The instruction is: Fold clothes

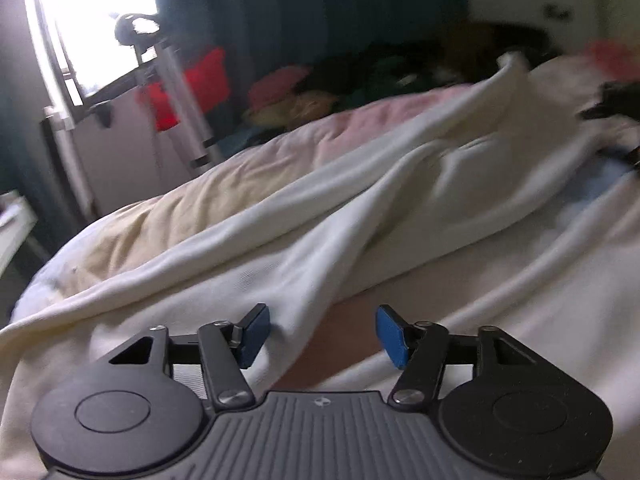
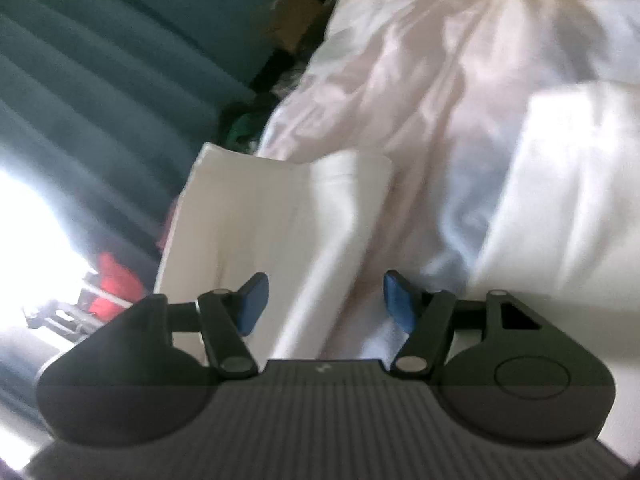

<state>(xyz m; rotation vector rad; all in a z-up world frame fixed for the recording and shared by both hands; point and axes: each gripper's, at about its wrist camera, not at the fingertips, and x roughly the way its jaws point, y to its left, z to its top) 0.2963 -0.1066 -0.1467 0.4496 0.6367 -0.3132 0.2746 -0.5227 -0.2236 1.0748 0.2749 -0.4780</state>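
A cream-white garment [image 1: 340, 200] lies rumpled in long folds across the bed. My left gripper [image 1: 322, 336] is open just above its near part, with a fold of the cloth running between the blue pads [image 1: 252, 336]. In the right wrist view a sleeve-like end of the same pale garment [image 2: 280, 216] stretches away from my right gripper [image 2: 326, 302], which is open with the cloth lying between its pads [image 2: 398, 304]. The right gripper also shows dark and blurred at the far right of the left wrist view [image 1: 612, 100].
The bed cover [image 1: 248, 168] is pale pink and yellow, and shows pinkish-white in the right wrist view [image 2: 420, 60]. A heap of dark and coloured clothes [image 1: 360, 80] lies at the back. A metal stand [image 1: 176, 92] and bright window [image 1: 92, 8] are at left. Teal curtains [image 2: 100, 60] hang behind.
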